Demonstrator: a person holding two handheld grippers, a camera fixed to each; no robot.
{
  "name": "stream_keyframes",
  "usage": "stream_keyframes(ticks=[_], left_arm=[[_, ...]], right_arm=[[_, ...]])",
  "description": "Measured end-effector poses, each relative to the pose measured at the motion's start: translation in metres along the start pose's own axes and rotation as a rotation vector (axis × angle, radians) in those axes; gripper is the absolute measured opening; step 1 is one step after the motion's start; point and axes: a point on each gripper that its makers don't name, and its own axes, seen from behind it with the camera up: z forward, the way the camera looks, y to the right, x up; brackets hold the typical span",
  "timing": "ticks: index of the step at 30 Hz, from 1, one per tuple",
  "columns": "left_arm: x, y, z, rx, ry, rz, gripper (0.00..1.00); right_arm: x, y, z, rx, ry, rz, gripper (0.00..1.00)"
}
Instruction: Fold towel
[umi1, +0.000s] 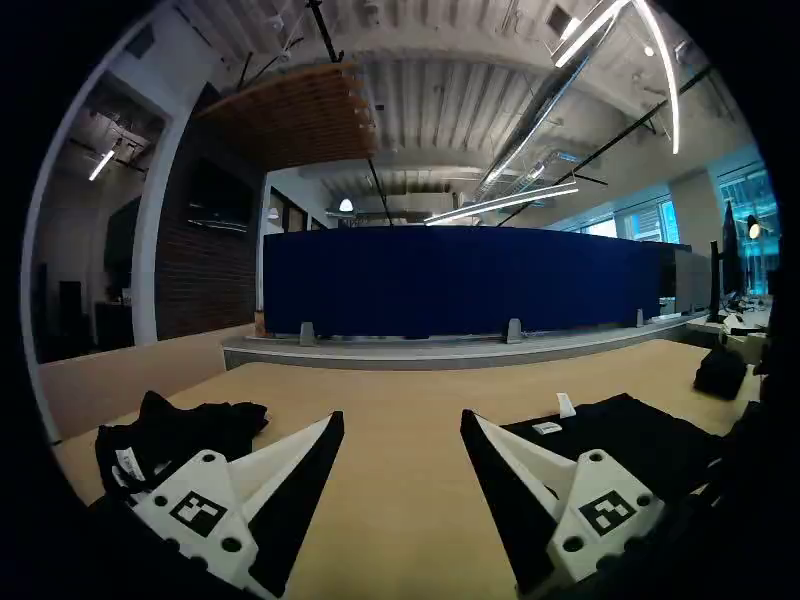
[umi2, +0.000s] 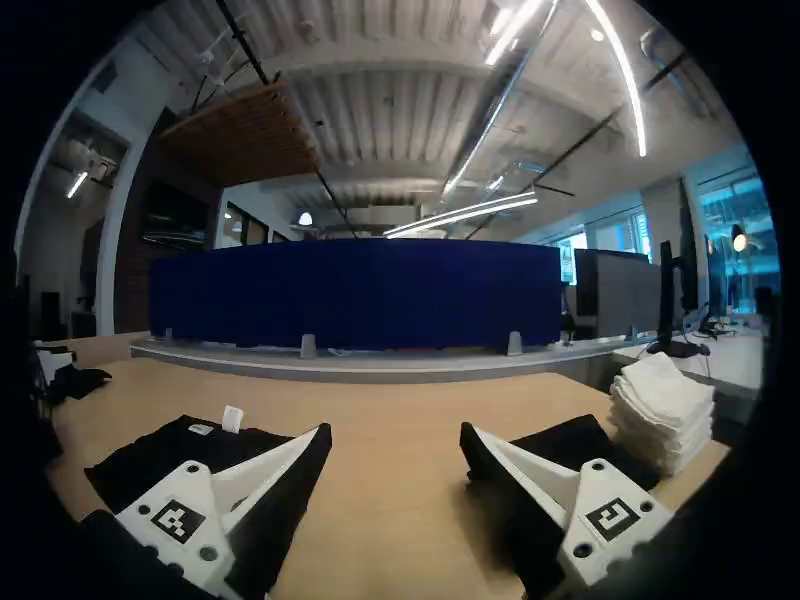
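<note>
The left gripper (umi1: 400, 420) is low over the table (umi1: 400, 480), fingers spread wide with nothing between them. The right gripper (umi2: 395, 430) gapes empty the same way. The black towel (umi1: 620, 430) lies flat on the table, between the two grippers. A crumpled black cloth (umi1: 180, 425) sits near the table's left edge and a stack of white towels (umi2: 660, 410) at its right edge. Open wood runs mid-table to the blue partition (umi1: 460, 280) along the far edge.
</note>
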Motion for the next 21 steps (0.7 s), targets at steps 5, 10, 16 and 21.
stream_keyframes(ticks=[5, 10, 16, 21], left_arm=[[-0.0007, -0.0004, 0.0002, 0.000, 0.000, 0.001, 0.86], [-0.0015, 0.0000, -0.0006, 0.000, 0.000, 0.000, 0.86], [-0.0014, -0.0036, -0.0001, 0.012, -0.001, 0.003, 0.86], [0.0052, -0.0020, -0.0004, 0.016, 0.012, 0.027, 0.86]], right_arm=[[0.0007, 0.0001, -0.0007, 0.000, -0.001, -0.001, 1.00], [0.0006, -0.0006, -0.0010, 0.000, 0.000, -0.002, 0.99], [0.0012, -0.0016, -0.0014, -0.001, 0.001, -0.002, 0.99], [0.0016, -0.0026, -0.0002, -0.001, 0.004, -0.013, 0.99]])
